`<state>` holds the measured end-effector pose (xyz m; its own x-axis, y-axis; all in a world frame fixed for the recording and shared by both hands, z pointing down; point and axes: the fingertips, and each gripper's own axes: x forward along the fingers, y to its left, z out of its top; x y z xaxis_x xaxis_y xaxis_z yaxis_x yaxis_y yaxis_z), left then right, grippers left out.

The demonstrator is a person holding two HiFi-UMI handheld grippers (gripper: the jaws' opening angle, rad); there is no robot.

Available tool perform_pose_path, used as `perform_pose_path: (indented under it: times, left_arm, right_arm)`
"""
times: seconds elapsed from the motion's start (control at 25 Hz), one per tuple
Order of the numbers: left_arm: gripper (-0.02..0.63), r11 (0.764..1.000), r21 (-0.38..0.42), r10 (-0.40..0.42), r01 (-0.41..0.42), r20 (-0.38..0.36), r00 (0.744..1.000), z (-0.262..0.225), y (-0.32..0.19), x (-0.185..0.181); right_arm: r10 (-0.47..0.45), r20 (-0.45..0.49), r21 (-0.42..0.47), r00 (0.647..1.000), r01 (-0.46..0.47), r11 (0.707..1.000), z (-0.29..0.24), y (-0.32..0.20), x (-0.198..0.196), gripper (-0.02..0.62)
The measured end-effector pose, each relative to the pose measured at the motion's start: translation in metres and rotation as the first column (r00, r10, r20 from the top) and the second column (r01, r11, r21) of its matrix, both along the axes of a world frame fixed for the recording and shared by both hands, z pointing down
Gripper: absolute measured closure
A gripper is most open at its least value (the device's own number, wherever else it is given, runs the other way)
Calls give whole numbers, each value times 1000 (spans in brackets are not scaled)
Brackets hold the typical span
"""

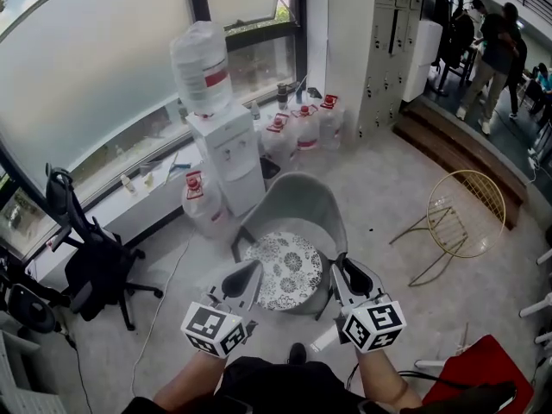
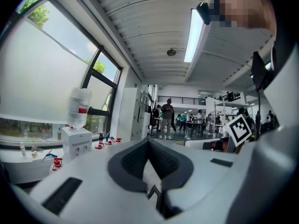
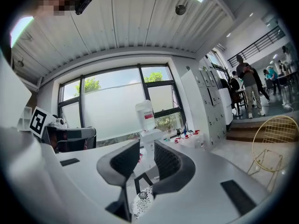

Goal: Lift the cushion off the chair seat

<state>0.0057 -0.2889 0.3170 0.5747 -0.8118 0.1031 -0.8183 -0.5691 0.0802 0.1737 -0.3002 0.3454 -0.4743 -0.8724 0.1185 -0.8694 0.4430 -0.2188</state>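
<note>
Cushion: a round, floral cushion [image 1: 283, 270] lies flat on the seat, lower centre of the head view, not yet lifted.
Chair: a grey shell chair [image 1: 297, 203] cups it on three sides, so the open front is probably the way in.
Left tool [image 1: 250, 274]: jaws together and empty, near the cushion's left rim.
Right tool [image 1: 345, 270]: jaws slightly apart with nothing between them, near the right rim, seemingly readied to pinch.
Backdrop: a water dispenser [image 1: 226, 149] stands behind the chair.

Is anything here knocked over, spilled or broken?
Nothing stands out. The patterned cushion lies flat on the seat of the grey chair, the gold wire chair stands upright, and the water jugs by the window are upright, with no spill visible.
</note>
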Motion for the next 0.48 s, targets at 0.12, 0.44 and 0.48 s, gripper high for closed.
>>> perform_pose_path:
  times: [0.12, 0.44, 0.48]
  left_arm:
    - [598, 1000, -21, -7, 7, 14, 1000, 6, -7, 2]
    - [598, 999, -50, -9, 10, 28, 1000, 32, -31, 5]
    - [598, 999, -52, -4, 6, 29, 1000, 36, -35, 5]
  right_arm:
    - [-12, 6, -26, 1000, 12, 1000, 7, -11, 1, 477]
    - [-15, 3, -104, 1000, 15, 994, 50, -34, 2, 434]
    - [-9, 3, -113, 1000, 9, 994, 57, -38, 2, 430]
